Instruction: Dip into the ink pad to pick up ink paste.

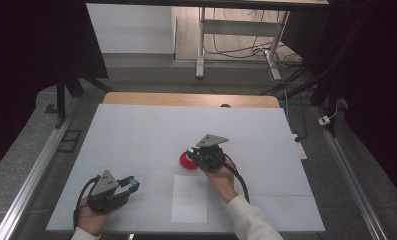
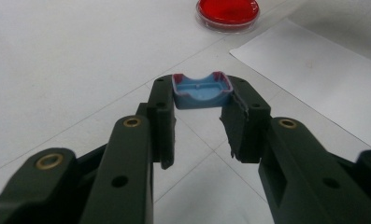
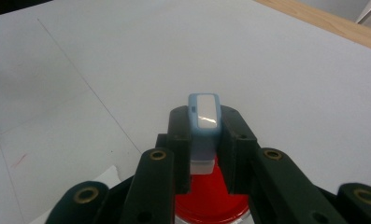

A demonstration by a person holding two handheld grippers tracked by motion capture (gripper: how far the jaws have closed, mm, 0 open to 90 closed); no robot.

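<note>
My left gripper (image 1: 130, 184) rests near the table's front left, shut on a small blue cap (image 2: 202, 91) with red-stained edges, its hollow side facing the camera. My right gripper (image 1: 192, 153) is at mid-table, shut on a blue and white stamp (image 3: 204, 120) held on edge between the jaws. Directly under that stamp sits a round red ink dish (image 3: 211, 203), which in the high view lies just left of the right gripper as a red disc (image 1: 187, 161). The dish (image 2: 227, 11) stands far ahead in the left gripper view.
A white sheet of paper (image 1: 189, 198) lies on the white table (image 1: 136, 135) between the two hands, just in front of the dish. The sheet (image 2: 323, 70) lies to the right in the left gripper view. A wooden edge (image 1: 186, 99) borders the far side.
</note>
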